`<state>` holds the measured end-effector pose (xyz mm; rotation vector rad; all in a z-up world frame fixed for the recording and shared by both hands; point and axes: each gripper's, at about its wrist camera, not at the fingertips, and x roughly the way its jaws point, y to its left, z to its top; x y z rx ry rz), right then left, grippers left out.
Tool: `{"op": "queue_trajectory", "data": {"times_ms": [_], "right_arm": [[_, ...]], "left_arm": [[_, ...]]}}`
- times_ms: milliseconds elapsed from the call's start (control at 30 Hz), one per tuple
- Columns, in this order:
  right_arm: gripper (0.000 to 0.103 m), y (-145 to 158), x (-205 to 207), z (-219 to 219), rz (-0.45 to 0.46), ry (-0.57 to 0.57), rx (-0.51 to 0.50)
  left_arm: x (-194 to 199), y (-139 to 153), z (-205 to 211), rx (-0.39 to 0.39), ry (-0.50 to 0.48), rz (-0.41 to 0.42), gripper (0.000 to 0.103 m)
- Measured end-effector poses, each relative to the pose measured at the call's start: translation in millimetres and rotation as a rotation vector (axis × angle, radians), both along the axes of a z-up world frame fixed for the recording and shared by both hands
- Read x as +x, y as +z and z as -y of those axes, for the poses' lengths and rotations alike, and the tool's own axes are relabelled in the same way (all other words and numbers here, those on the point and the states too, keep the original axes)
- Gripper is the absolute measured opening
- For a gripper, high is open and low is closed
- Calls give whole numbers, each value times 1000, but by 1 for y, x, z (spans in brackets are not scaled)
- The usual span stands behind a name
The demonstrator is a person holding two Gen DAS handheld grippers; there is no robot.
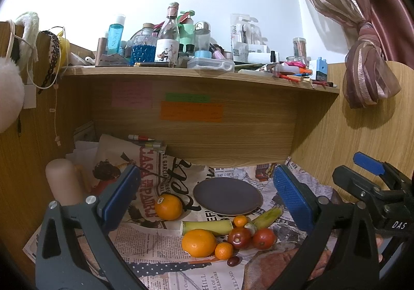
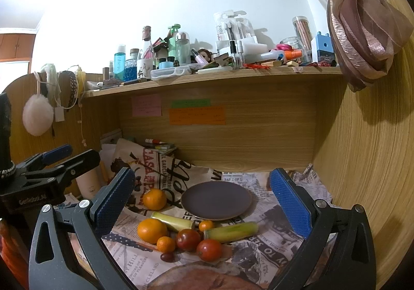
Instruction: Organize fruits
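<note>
A dark brown plate (image 1: 227, 195) (image 2: 216, 200) lies empty on newspaper. In front of it lie fruits: a large orange (image 1: 198, 242) (image 2: 152, 230), a second orange (image 1: 168, 207) (image 2: 154, 199) to the left, two small tangerines (image 1: 224, 250) (image 1: 240, 221), two red tomatoes (image 1: 263, 238) (image 2: 188, 239), two green banana pieces (image 1: 207, 227) (image 2: 231, 231) and a dark grape (image 1: 233, 261). My left gripper (image 1: 207, 196) is open and empty above the fruits. My right gripper (image 2: 203, 199) is open and empty too, beside it.
The desk is covered in newspaper (image 1: 160, 251) under a wooden shelf (image 1: 196, 75) crowded with bottles. A cream cylinder (image 1: 64, 184) stands at the left. A wooden side wall (image 2: 362, 160) and a tied curtain (image 2: 362, 31) are on the right.
</note>
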<state>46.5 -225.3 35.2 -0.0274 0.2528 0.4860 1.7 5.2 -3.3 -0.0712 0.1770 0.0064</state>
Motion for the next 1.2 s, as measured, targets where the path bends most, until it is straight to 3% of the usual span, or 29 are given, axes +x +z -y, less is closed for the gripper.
{"op": "queue_trajectory", "data": {"times_ms": [300,667,800,967,1100,1200], "right_arm": [[103,0,-1,-1,1,0,-3],[100,-3,8,-2,-16,10,-6],[88,-11,21,-2,-59,18,-22],[74,-28,39,0,-138,32,-47],[63,-52,56,-2,-241,55,-81],[61,-72,67,-4,-321,62,-106]], "left_arm": [[-4,4,7,12,-7,12,103],[6,0,2,-28,-33,-48,102],[17,-5,-5,-73,-37,-96,83],[36,-19,-10,-29,-53,-133,71],[57,-39,-13,-20,-82,-234,59],[72,-58,-15,-33,-101,-312,57]]}}
